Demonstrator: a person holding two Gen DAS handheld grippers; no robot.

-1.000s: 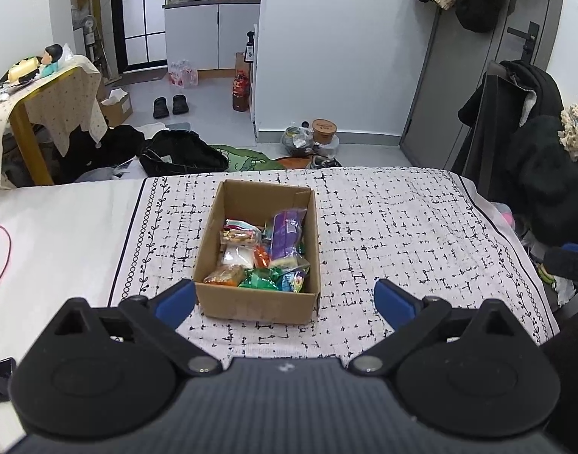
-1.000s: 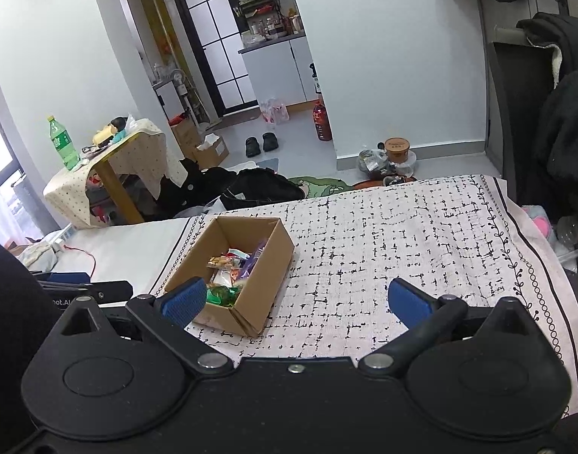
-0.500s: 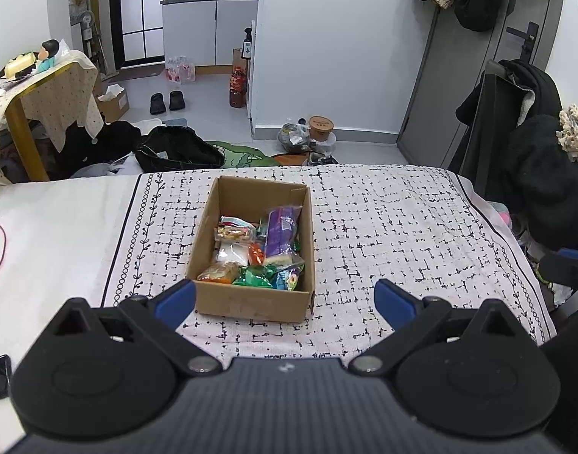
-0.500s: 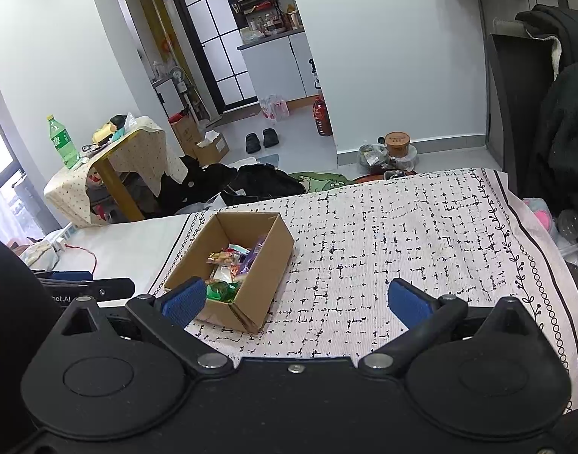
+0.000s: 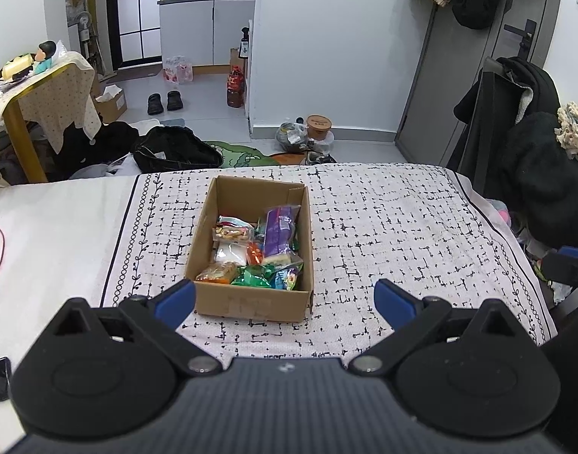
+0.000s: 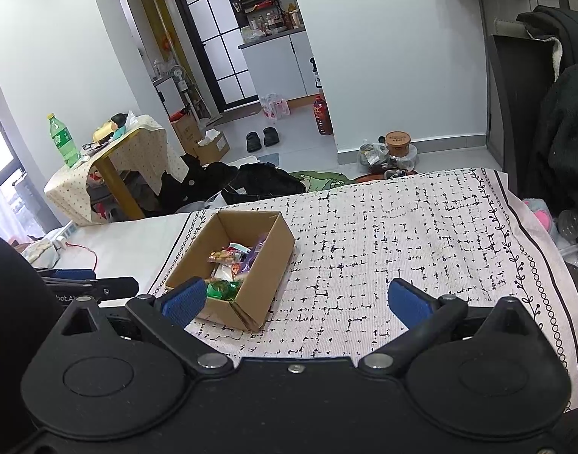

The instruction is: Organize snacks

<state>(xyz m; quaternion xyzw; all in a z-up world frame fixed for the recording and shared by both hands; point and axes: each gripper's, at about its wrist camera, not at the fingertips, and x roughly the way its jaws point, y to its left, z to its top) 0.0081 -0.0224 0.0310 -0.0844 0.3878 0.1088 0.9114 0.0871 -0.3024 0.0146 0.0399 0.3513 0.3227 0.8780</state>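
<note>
Both views have drawn back slightly from the open brown cardboard box (image 5: 253, 244) of mixed snack packets (image 5: 256, 251) (all inside, none on the cloth), which sits between and beyond the spread fingers of the empty left gripper (image 5: 284, 299), the right gripper (image 6: 296, 302) equally wide and empty.

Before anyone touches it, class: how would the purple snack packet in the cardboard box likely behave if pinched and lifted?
The purple snack packet looks like thin glossy film, so it would probably crumple and may slip. It seems light for its size. It leans on other packets in the cardboard box, so lifting it may shift them.
</note>
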